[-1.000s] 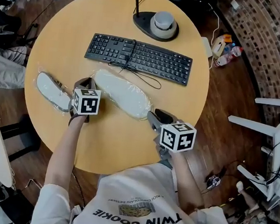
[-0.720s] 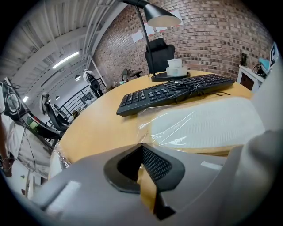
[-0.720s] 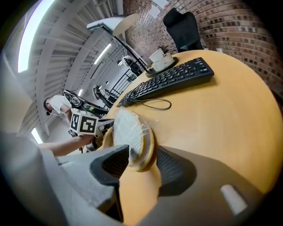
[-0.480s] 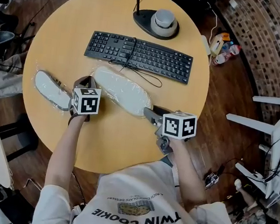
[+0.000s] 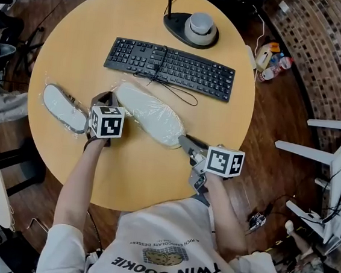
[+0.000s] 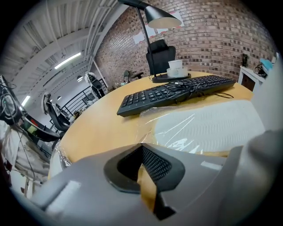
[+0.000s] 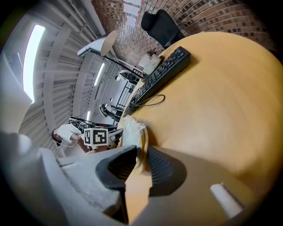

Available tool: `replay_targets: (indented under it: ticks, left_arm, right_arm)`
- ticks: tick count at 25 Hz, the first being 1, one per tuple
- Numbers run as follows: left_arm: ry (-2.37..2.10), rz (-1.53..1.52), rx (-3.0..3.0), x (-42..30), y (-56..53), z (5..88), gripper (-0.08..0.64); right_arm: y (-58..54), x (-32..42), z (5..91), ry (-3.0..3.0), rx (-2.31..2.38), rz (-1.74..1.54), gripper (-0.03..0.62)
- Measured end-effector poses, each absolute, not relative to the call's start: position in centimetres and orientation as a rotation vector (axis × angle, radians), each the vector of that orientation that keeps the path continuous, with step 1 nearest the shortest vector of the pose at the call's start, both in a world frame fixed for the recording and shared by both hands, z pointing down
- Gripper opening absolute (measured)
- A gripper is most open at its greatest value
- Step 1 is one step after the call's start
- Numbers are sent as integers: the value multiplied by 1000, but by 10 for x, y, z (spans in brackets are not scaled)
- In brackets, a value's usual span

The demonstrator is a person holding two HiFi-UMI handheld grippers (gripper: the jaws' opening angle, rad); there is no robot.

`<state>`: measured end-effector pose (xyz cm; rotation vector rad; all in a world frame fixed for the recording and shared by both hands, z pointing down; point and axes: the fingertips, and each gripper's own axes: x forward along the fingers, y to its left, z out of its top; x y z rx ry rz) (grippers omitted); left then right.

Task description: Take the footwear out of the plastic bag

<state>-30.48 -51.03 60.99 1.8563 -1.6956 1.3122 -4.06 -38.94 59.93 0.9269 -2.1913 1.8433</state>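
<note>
Two flat white slippers lie on the round table (image 5: pixel 148 179), each in a clear plastic bag. The larger bagged slipper (image 5: pixel 148 113) runs from the middle toward my right gripper (image 5: pixel 183 141). That gripper's jaws are closing, with the slipper's bagged end (image 7: pixel 132 132) filling the gap between them, and the pads (image 7: pixel 161 170) touch it. The other bagged slipper (image 5: pixel 63 107) lies at the left. Between the two bags sits my left gripper (image 5: pixel 104 100), its tips (image 6: pixel 141 148) together. Whether it pinches bag film I cannot tell. The larger slipper (image 6: pixel 212 126) shows just beyond it.
A black keyboard (image 5: pixel 171 68) with a looped cable (image 5: pixel 175 95) lies behind the slippers. A black lamp base (image 5: pixel 191 29) carrying a white cup stands at the table's far edge. White chairs (image 5: pixel 331 162) stand on the floor to the right.
My right gripper has slid in at the near end of the larger slipper's bag and its jaws have narrowed onto it. The left gripper and both bags have stayed put.
</note>
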Motion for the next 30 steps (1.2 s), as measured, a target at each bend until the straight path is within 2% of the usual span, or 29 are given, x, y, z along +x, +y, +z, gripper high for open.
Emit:
replay_targets:
  ticks: [19, 30]
  left_arm:
    - [-1697, 1284, 1869, -306, -509, 608, 5]
    - [-1688, 1192, 1940, -309, -506, 607, 5]
  right_arm:
    - [-319, -14, 586, -2272, 1001, 1948, 66]
    - [-262, 14, 579, -2265, 1208, 1895, 64]
